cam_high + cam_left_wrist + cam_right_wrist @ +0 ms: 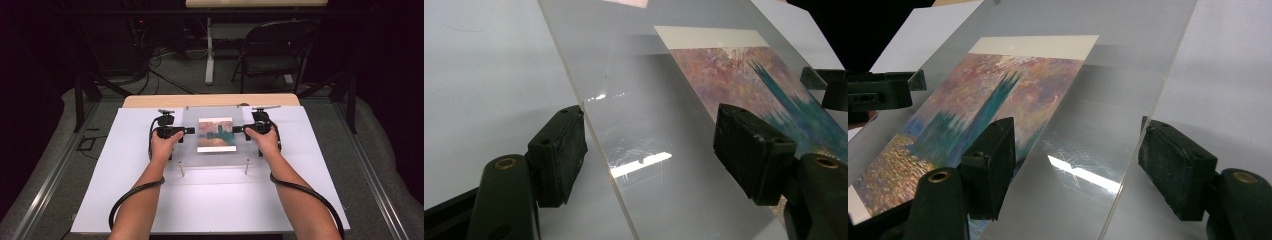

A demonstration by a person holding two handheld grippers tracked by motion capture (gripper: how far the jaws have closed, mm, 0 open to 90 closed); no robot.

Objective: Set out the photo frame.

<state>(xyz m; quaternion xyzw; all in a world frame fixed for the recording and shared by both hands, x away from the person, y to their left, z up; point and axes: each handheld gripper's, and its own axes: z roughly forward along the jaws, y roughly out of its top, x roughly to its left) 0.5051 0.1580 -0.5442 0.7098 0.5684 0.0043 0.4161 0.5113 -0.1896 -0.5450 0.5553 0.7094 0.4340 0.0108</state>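
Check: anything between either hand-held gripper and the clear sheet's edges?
Nothing visible. The left hand-held gripper is open with the clear acrylic sheet edge between its jaws; the right hand-held gripper likewise straddles the opposite edge. The painted print lies mid-sheet, clear of both edges. Two small posts stand at the near edge, away from the jaws.

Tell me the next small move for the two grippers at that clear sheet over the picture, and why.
Probably close both grippers. The left gripper and right gripper each straddle an opposite edge of the clear acrylic sheet with their jaws open, so neither grips it. The sheet covers the painted print.
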